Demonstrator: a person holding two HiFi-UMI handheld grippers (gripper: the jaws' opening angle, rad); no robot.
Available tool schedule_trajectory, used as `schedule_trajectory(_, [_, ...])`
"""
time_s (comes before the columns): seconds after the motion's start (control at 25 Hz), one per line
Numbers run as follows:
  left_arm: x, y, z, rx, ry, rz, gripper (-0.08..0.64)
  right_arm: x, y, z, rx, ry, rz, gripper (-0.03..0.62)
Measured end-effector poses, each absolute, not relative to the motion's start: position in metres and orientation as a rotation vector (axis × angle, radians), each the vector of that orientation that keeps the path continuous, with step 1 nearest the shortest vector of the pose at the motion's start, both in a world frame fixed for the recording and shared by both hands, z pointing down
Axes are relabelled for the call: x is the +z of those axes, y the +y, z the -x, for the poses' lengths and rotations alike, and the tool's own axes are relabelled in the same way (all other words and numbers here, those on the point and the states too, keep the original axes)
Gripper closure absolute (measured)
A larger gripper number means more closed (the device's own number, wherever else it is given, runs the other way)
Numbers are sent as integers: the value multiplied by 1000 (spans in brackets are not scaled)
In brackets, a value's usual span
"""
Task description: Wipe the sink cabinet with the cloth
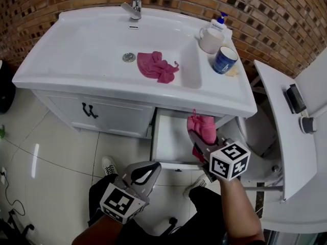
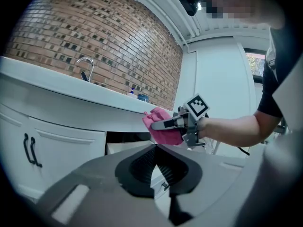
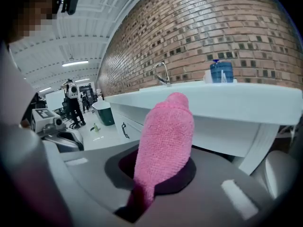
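The white sink cabinet point(image 1: 110, 117) stands against a brick wall, with a drawer point(image 1: 171, 142) pulled open under the counter's right part. My right gripper point(image 1: 197, 138) is shut on a pink cloth point(image 1: 203, 126), held just above the open drawer and close below the counter edge. In the right gripper view the cloth point(image 3: 165, 136) sticks up out of the gripper point(image 3: 156, 176). The left gripper view shows that cloth point(image 2: 163, 128) near the counter's underside. My left gripper point(image 1: 151, 168) hangs lower left, shut and empty point(image 2: 158, 148). A second pink cloth point(image 1: 157, 67) lies in the basin.
A faucet point(image 1: 135, 6) stands at the back of the sink. A white soap dispenser point(image 1: 211, 36) and a blue mug point(image 1: 224, 59) sit on the counter's right end. Black handles point(image 1: 89, 111) mark the left doors. A white shelf point(image 1: 286, 137) stands at the right.
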State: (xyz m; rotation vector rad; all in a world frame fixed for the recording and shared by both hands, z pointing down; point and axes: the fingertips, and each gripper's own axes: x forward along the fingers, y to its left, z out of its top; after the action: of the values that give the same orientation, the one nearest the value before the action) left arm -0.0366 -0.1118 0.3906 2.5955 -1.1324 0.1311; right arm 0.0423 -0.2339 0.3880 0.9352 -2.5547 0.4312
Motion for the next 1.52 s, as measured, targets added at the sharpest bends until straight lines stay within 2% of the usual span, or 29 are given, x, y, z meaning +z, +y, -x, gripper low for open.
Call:
schedule_trajectory(0.28, [394,-123,63,117,-1189,-2574,554,449,-250,-5,473,-2450,-755,558])
schedule_trajectory(1.04, [407,-142,92,36,-1255,-2480,554,540,-304,32,706,-2341,-716,558])
schedule_trajectory(1.52, [409,-147,78,29,-1214,-2491,554,546,-317,-25,774,-2248,-844,558])
